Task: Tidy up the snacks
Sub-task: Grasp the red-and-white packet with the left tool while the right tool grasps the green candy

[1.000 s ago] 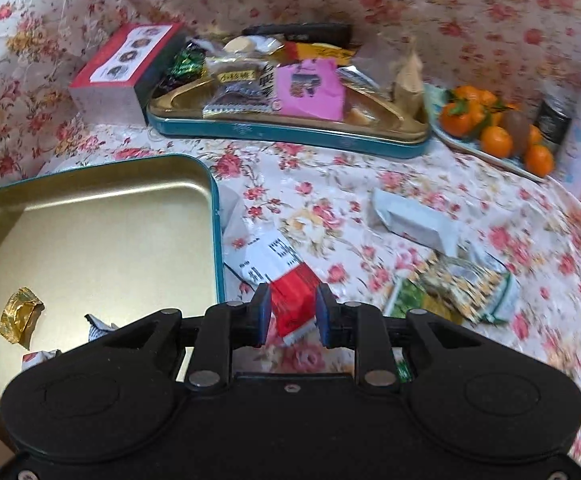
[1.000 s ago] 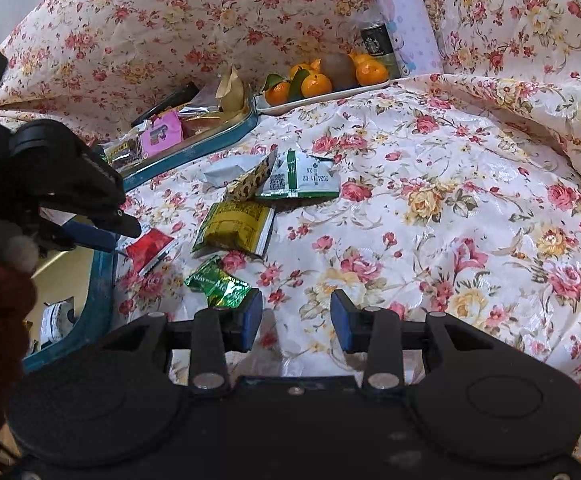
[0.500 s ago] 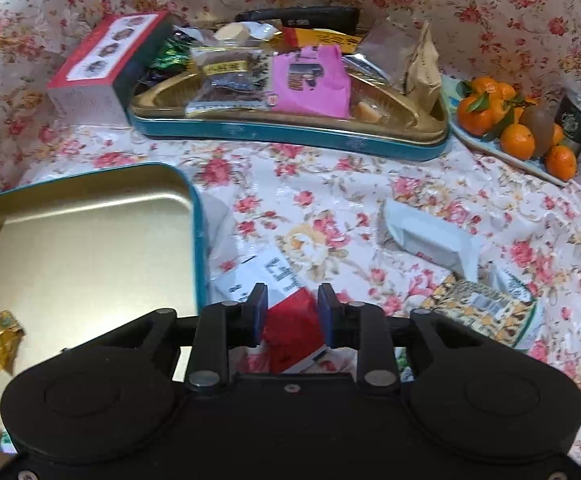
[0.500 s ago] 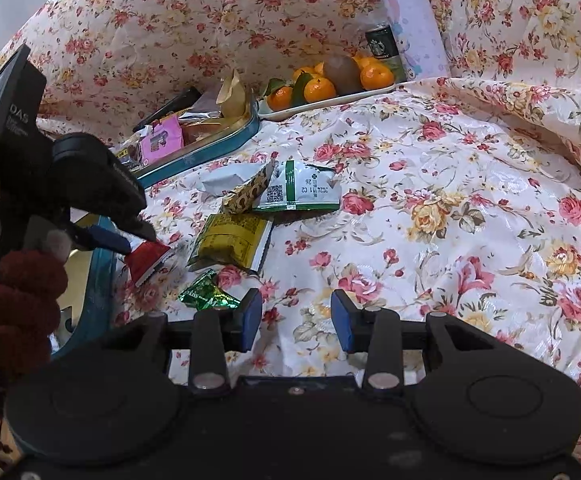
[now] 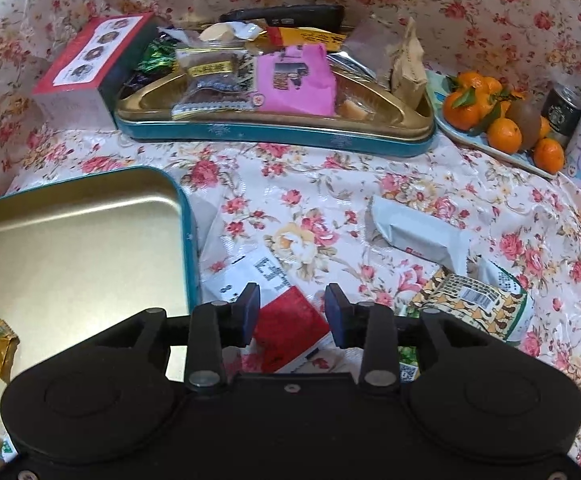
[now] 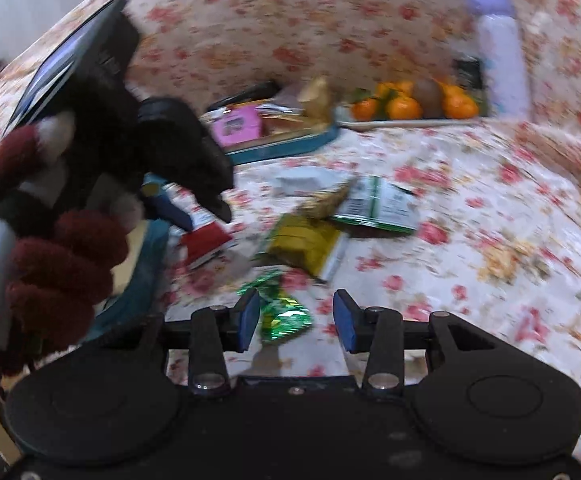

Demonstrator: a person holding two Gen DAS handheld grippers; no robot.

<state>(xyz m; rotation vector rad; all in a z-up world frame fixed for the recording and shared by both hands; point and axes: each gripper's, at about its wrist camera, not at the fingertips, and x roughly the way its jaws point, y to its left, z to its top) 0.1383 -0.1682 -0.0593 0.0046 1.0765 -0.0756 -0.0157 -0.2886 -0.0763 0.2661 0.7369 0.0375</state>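
My left gripper [image 5: 292,314] is open, its jaws on either side of a red and white snack packet [image 5: 286,322] that lies on the floral cloth beside an open gold tin [image 5: 90,248]. That packet also shows in the right wrist view [image 6: 204,242] under the left gripper [image 6: 194,208]. My right gripper [image 6: 295,320] is open, just above a green foil candy [image 6: 284,314]. A yellow packet [image 6: 308,242], a green and white packet [image 6: 378,204] and a white packet [image 5: 418,234] lie loose on the cloth.
A second gold tin [image 5: 274,128] full of snacks stands at the back, with a red and white box [image 5: 90,60] to its left. A plate of oranges and a kiwi [image 5: 502,120], a can [image 5: 560,114] and a lilac bottle [image 6: 500,52] stand at the right.
My left gripper has opened wider around the red packet, which now lies on the cloth. My right gripper has moved left and forward over the green candy; its view is blurred by motion.
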